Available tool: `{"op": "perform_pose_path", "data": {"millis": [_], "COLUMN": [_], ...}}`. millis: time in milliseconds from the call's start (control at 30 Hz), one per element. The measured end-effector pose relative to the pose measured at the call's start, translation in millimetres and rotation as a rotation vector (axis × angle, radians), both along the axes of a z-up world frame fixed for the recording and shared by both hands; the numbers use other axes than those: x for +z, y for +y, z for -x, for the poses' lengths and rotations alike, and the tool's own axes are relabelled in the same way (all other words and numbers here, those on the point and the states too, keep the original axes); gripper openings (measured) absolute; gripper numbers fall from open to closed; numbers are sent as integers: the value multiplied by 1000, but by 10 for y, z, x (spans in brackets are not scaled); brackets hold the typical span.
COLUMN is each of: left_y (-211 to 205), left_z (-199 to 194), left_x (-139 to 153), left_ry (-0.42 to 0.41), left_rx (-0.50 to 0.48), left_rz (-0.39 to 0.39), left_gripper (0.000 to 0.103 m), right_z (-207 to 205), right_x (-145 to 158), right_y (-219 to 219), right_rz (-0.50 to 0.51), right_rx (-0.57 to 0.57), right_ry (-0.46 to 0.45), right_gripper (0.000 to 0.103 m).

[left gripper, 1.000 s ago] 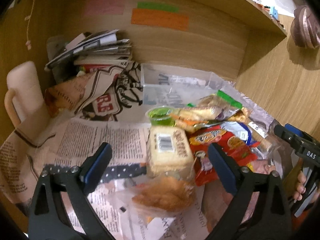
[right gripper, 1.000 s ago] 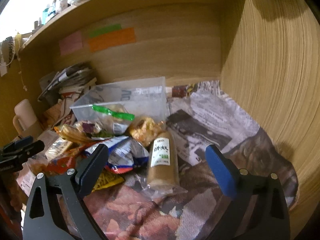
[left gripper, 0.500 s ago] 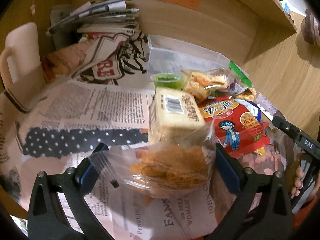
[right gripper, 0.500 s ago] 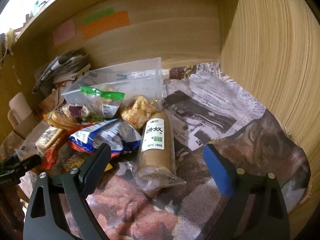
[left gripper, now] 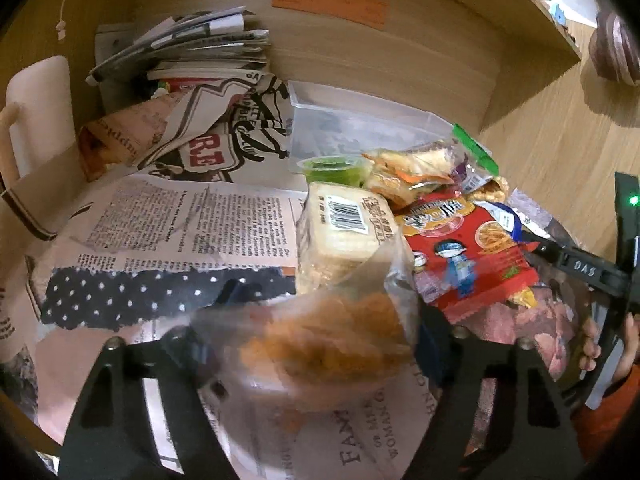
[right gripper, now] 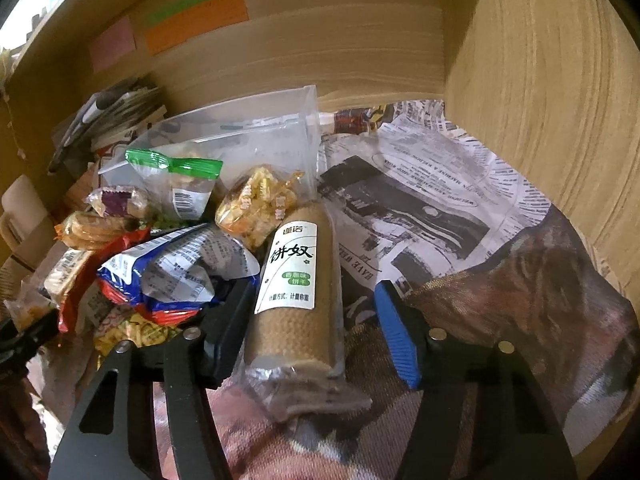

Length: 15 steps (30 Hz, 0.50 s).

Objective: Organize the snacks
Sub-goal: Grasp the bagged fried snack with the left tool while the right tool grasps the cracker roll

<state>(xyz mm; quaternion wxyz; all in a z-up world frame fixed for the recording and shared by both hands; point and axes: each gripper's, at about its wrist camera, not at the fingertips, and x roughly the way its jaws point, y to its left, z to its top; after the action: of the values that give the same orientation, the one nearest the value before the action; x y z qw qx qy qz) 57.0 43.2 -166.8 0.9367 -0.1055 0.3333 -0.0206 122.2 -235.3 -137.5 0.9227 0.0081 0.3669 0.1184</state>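
My left gripper (left gripper: pixel 324 320) has closed its jaws against a clear bag of orange snacks (left gripper: pixel 320 344), which sits between the fingers. Beyond it lie a pale cracker pack with a barcode (left gripper: pixel 344 236), a red snack bag (left gripper: pixel 460 248) and a green cup (left gripper: pixel 332 166). My right gripper (right gripper: pixel 312 320) is open around a long biscuit roll with a white label (right gripper: pixel 292 292); the jaws stand apart from its sides. A blue-white bag (right gripper: pixel 176 272), a yellow candy bag (right gripper: pixel 260 208) and a green-zip bag (right gripper: pixel 180 176) lie to its left.
A clear plastic bin (right gripper: pixel 240 136) stands at the back against the wooden wall. Stacked papers (left gripper: pixel 188 48) and a beige mug (left gripper: pixel 36 112) are at the left. Newspaper (right gripper: pixel 420 208) covers the shelf. A wooden side wall (right gripper: pixel 560 100) is close on the right.
Both grippers moved forward and their jaws narrowed. The left closed on the bag of orange snacks. The right came in around the biscuit roll.
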Motion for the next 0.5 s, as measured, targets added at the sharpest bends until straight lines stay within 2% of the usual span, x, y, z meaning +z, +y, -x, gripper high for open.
{"op": "perform_pose_path", "data": {"millis": [133,233,500], "left_y": [-20,-34,24], "left_z": [14,26,75], "left_x": [2,24,175], "left_ry": [-6,-6,-38], "left_rx": [-3,0,20], "left_rz": [-7,-21,-40], "left_gripper": [69,67,67], "right_z": [-38,-60,1], "right_x": [-22,-34,25], "right_y": [80,132,23], "right_rz": [44,63,12], "right_rx": [10,26,0], "right_ry": [-10,-12,-16], "right_gripper": [50,37,35]}}
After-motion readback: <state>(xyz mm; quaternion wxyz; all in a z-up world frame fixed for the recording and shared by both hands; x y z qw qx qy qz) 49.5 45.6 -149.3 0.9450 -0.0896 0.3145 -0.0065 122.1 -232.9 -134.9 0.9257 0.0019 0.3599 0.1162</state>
